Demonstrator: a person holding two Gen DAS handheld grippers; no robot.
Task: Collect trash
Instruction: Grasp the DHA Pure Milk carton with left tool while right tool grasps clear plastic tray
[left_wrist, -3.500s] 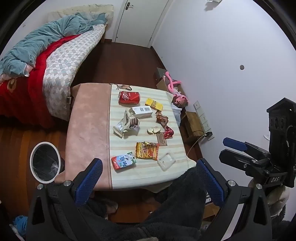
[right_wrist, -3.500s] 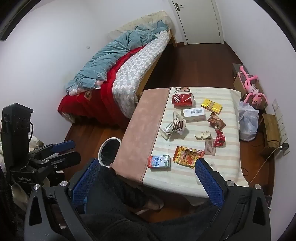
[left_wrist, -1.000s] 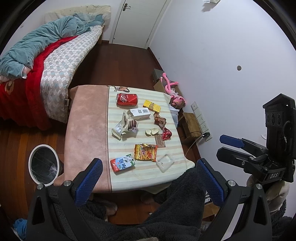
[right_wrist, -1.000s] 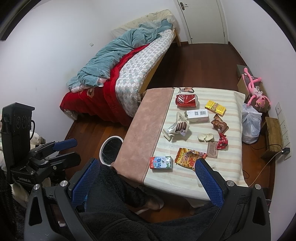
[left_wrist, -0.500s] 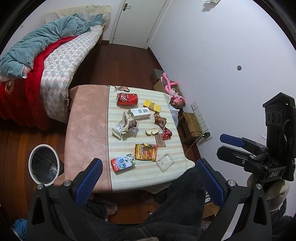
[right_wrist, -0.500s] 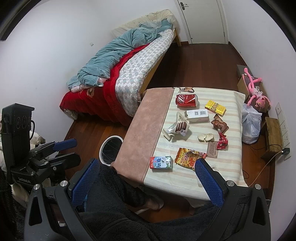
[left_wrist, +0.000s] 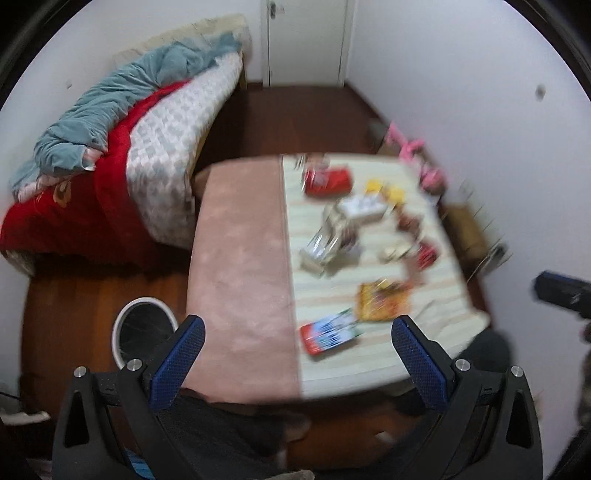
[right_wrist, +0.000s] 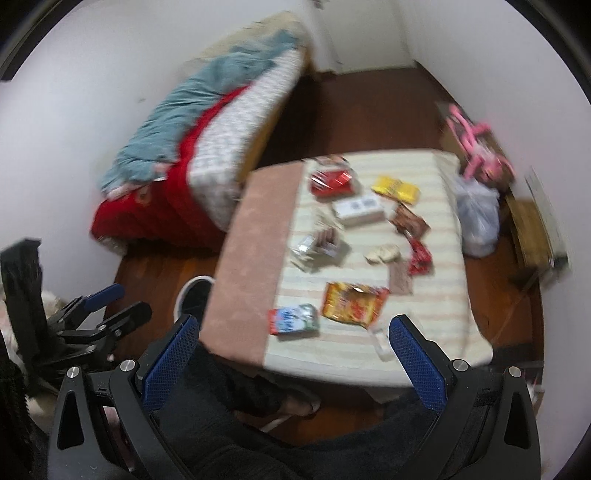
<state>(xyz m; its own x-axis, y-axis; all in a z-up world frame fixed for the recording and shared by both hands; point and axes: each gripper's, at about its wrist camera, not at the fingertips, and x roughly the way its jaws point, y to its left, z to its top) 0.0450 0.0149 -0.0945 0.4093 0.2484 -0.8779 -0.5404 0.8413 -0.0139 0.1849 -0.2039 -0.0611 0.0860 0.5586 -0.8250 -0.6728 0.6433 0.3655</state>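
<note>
Both views are motion-blurred. A low table carries several pieces of trash: a red and blue milk carton, an orange snack bag, a red can, a white box, a torn silver wrapper and a yellow packet. My left gripper is open and empty, high above the table's near edge. My right gripper is open and empty, also above the near edge.
A white-rimmed bin stands on the wood floor left of the table. A bed with red and teal covers lies at the left. A pink toy and a plastic bag sit right of the table.
Both grippers have swung and moved closer to the table, so the views are now blurred and the table looks larger. Both stay open and empty.
</note>
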